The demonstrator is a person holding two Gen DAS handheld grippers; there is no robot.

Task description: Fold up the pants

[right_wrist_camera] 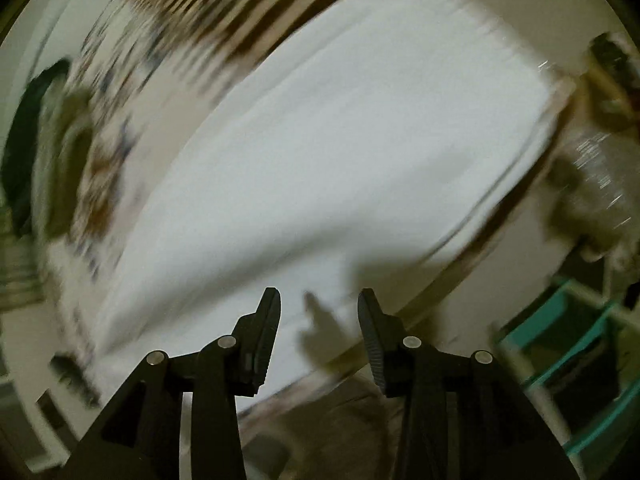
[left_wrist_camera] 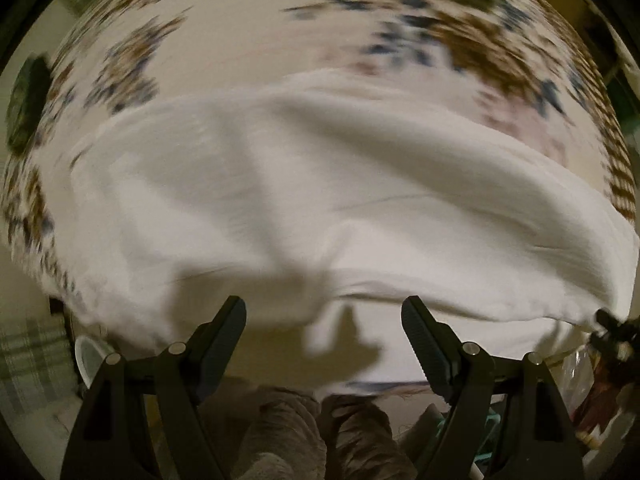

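We look down on the white cotton pants [left_wrist_camera: 304, 184], spread in soft folds across a bed covered by a cream sheet with blue and brown floral print [left_wrist_camera: 132, 60]; both views are smeared by motion blur. Our left claw [left_wrist_camera: 324, 312] hangs above the near edge of the pants, its two black ribbed fingers [left_wrist_camera: 226, 328] spread wide with nothing between them and its shadow falling on the fabric. In the right wrist view the pants [right_wrist_camera: 320, 152] run diagonally across the bed [right_wrist_camera: 104, 168], and our right claw [right_wrist_camera: 318, 304] hovers over their near edge, its jaws partly parted and empty, not touching the cloth. A teal slatted crate [right_wrist_camera: 568, 344] sits off the bed at the lower right. Grey-brown trouser legs of the person [left_wrist_camera: 288, 432] show below the left claw.
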